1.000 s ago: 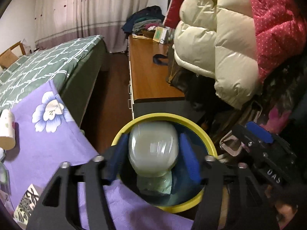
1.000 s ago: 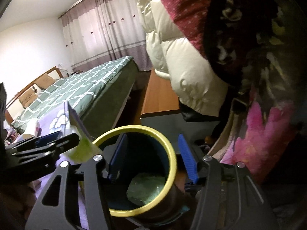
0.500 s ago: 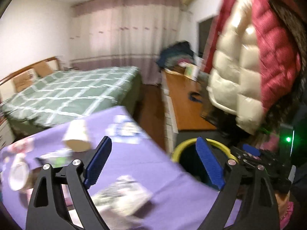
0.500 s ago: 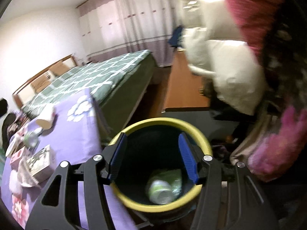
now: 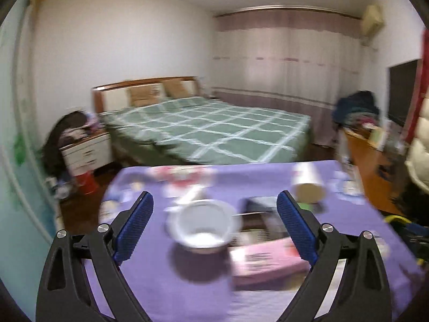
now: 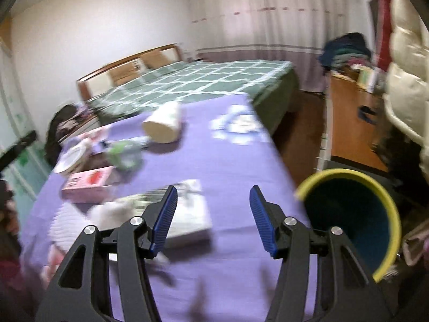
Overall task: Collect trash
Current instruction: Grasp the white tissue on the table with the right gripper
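My left gripper [image 5: 214,214] is open and empty above the purple table [image 5: 161,289], with a white plastic bowl [image 5: 202,226] just beyond its fingers. A pink box [image 5: 265,261], a paper cup on its side [image 5: 307,182] and a dark packet [image 5: 264,214] lie near. My right gripper [image 6: 213,209] is open and empty over a white patterned box [image 6: 187,212]. The yellow-rimmed blue trash bin [image 6: 354,214] stands right of the table. The paper cup [image 6: 163,123], the pink box [image 6: 89,181], the bowl [image 6: 68,159] and a crumpled green plastic piece [image 6: 124,153] lie further left.
A green checked bed [image 5: 209,131] stands behind the table. A wooden dresser [image 6: 348,118] with clothes runs along the right wall. Puffy jackets [image 6: 405,86] hang above the bin. A nightstand [image 5: 85,153] is at far left. Both views are motion-blurred.
The left gripper released a bottle into the bin, opened, and swung left over the table. The right gripper also swung left from over the bin to the table edge.
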`<state>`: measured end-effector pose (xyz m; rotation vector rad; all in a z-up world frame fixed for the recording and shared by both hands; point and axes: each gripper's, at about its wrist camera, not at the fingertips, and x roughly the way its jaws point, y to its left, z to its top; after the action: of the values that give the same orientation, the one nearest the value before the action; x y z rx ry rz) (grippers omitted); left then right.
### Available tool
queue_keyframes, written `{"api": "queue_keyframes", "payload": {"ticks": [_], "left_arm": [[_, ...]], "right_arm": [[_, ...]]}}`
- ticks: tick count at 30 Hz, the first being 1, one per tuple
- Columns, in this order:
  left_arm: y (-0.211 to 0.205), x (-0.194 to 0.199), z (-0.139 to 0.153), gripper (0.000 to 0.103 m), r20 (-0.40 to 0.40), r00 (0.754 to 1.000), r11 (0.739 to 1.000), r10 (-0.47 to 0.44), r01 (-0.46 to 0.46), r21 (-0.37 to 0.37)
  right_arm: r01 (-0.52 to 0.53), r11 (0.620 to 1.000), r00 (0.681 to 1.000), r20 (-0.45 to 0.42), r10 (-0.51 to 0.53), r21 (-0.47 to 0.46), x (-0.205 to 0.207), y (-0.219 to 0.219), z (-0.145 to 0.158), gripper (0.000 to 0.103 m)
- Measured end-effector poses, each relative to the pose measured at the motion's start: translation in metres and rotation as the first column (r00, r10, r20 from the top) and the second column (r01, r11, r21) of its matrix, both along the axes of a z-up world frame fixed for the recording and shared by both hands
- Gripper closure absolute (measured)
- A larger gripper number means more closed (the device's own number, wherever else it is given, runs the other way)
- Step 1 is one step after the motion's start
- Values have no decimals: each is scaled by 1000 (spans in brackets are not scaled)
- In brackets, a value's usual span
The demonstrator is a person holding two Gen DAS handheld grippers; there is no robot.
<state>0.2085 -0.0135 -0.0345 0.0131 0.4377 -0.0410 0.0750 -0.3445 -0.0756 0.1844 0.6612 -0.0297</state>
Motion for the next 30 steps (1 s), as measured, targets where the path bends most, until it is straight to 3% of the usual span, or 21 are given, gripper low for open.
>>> {"api": "queue_keyframes", "payload": {"ticks": [6,14,16,19,30], "left_arm": [[57,17,-33,11,-45,990,990,132,-134,-43],[71,12,-37,7,-26,981,978,194,-196,-66],[73,11,-38,7,-31,980,977,195,-197,-81],[69,15,-40,7,-40,982,979,186,-189,-80],[61,6,-38,7,-28,986,984,165,-166,-63]], "right_arm": [[-135,991,991,-20,135,-24,16,52,4,49],[-197,980,976,-99,194,-25,27,83,-17,50],[-197,980,974,-115,193,-23,29,84,-20,75],[-191,981,976,-115,187,-24,29,84,-20,93],[-143,990,989,23,143,15,10,68,19,97]]}}
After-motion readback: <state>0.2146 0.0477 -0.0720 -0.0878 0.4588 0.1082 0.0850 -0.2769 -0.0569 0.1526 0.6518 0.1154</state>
